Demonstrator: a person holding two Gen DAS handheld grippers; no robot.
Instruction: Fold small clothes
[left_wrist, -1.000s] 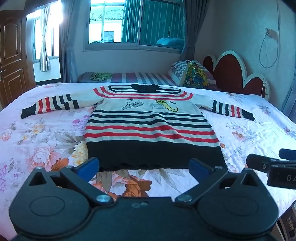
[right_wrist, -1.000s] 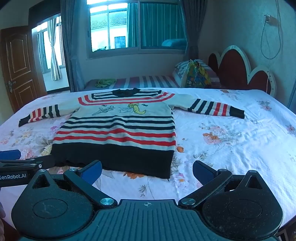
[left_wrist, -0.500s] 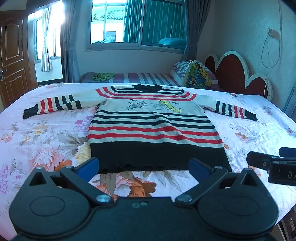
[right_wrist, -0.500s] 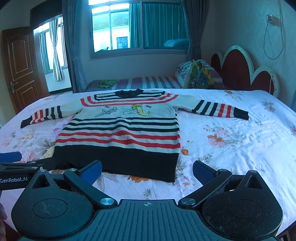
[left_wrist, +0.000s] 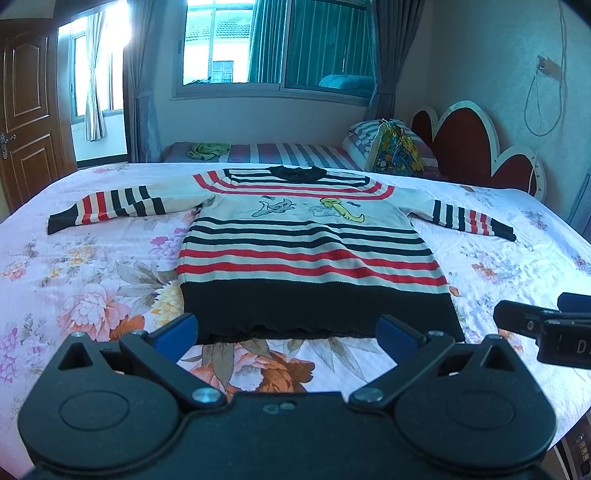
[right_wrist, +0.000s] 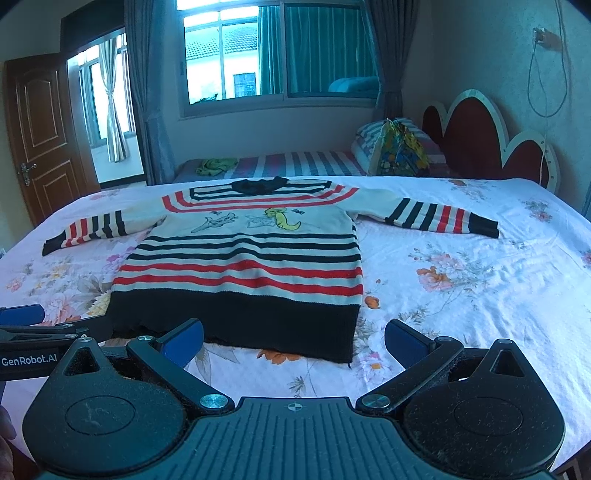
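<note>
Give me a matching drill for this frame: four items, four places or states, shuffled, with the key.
Items:
1. striped sweater
2. green cloth
3. left gripper
4. colourful bag

Places or states:
A. open, holding nothing, near the black hem
B. against the pillows by the red headboard
C. spread flat on the floral sheet, sleeves out
D. crumpled on the far striped bed under the window

Pairs: 1-C, 2-D, 3-A, 4-B
</note>
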